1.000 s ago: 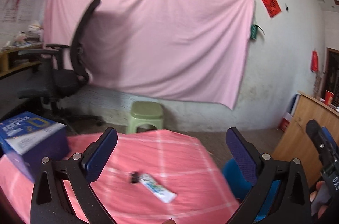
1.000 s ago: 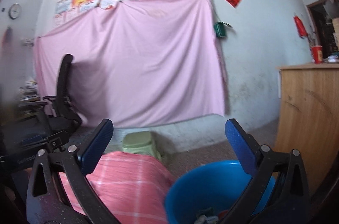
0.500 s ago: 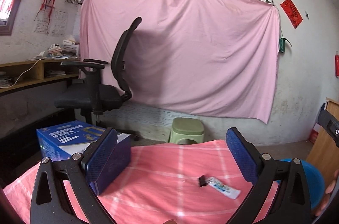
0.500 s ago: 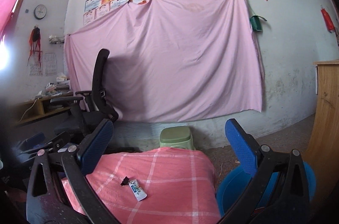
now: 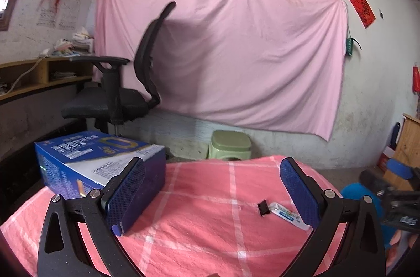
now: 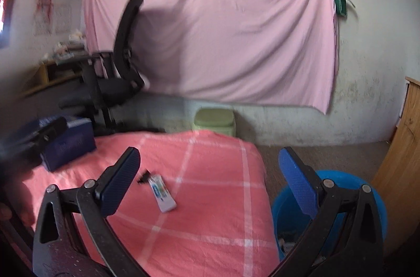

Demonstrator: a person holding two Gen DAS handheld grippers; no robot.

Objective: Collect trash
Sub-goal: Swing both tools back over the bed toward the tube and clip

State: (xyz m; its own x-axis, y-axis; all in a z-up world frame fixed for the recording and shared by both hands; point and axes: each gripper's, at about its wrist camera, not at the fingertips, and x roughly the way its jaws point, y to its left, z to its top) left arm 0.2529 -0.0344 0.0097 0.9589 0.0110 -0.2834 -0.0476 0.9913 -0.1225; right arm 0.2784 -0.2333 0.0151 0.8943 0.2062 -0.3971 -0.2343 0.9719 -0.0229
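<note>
White squeezed tube with a black cap (image 6: 160,191) lies on the pink checked surface (image 6: 210,211), at seven o'clock from the blue plastic bin (image 6: 367,187) (floor-standing). Left tongs (image 5: 212,194) and right tongs (image 6: 210,181) both gape, empty. Blue cardboard box (image 5: 86,159) sits at ten o'clock.
</note>
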